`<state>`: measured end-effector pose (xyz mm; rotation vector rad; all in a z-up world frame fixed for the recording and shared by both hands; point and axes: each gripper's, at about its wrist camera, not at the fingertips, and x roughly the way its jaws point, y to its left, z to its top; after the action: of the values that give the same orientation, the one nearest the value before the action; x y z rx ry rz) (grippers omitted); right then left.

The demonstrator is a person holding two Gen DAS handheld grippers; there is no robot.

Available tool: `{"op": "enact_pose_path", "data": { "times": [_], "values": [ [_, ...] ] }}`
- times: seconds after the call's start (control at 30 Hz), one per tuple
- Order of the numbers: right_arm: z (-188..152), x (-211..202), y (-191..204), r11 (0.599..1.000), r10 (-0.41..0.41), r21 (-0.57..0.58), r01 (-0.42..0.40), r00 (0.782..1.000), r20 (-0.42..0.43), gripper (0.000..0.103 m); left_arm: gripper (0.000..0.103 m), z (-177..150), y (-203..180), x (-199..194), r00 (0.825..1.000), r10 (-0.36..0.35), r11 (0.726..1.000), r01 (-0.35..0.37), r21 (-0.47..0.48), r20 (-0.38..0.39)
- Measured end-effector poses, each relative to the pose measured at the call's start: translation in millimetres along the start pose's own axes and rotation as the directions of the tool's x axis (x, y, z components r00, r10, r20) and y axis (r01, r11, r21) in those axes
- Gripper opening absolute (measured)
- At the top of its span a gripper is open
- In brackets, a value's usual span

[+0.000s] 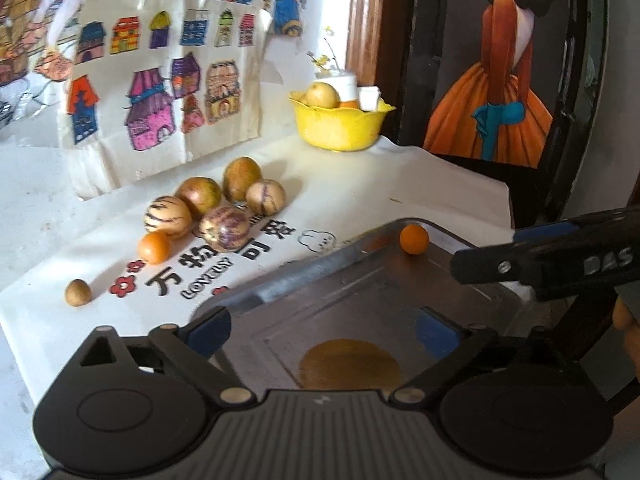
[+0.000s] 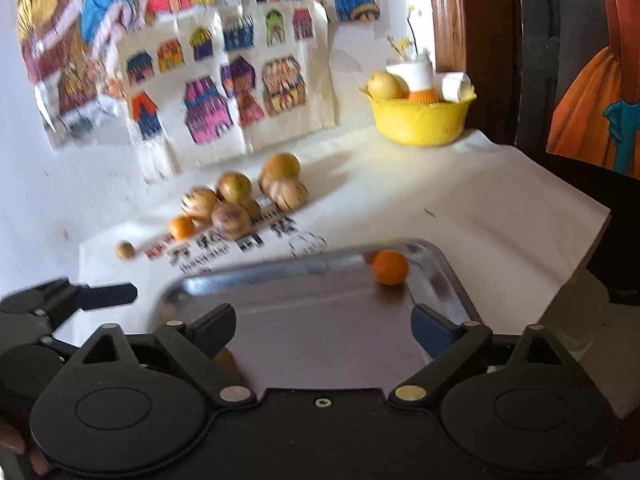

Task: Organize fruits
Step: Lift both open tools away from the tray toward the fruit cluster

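A steel tray (image 1: pixel 280 280) (image 2: pixel 280 270) lies on the white cloth. One small orange (image 1: pixel 414 239) (image 2: pixel 391 267) rests in its far right corner. A brown round fruit (image 1: pixel 350 364) lies in the tray close under my left gripper (image 1: pixel 324 332), which is open with nothing between its fingers. My right gripper (image 2: pixel 322 328) hangs open and empty over the tray's near side. Beyond the tray sit a cluster of striped melons (image 1: pixel 224 228) (image 2: pixel 230 216), another orange (image 1: pixel 154 247) (image 2: pixel 182 227) and a small brown fruit (image 1: pixel 78 292) (image 2: pixel 125 250).
A yellow bowl (image 1: pixel 340 128) (image 2: pixel 420 120) with fruit and white cups stands at the back right by the wall. Coloured drawings (image 1: pixel 160 80) lean against the wall behind the fruit. The table edge and a dark framed picture (image 1: pixel 500 80) are on the right.
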<state>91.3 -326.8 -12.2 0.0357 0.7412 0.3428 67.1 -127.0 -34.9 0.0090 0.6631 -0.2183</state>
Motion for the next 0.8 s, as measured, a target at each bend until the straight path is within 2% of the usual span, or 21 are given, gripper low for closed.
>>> {"op": "enact_pose_path", "data": {
  "times": [0.13,0.27,0.8],
  "values": [
    [8.1,-8.8,13.9,1.0,0.024,0.003,-0.024,0.999,0.035,0.102,0.102,2.4,16.7,-7.1,1.0,0.023,0.999,-0.023,-0.032,0.009],
    [16.1,-11.8,30.6,0.999,0.054,0.004,-0.055,0.997,0.052,0.102,0.102,4.8,35.8,-11.8,0.999,0.052,0.996,-0.05,-0.07,0.016],
    [34.2,6.8,103.3,0.993,0.117,-0.038,-0.115,0.992,0.046,0.102,0.102,1.9,115.8,-35.1,0.989,0.144,0.971,-0.138,-0.195,0.017]
  ]
}}
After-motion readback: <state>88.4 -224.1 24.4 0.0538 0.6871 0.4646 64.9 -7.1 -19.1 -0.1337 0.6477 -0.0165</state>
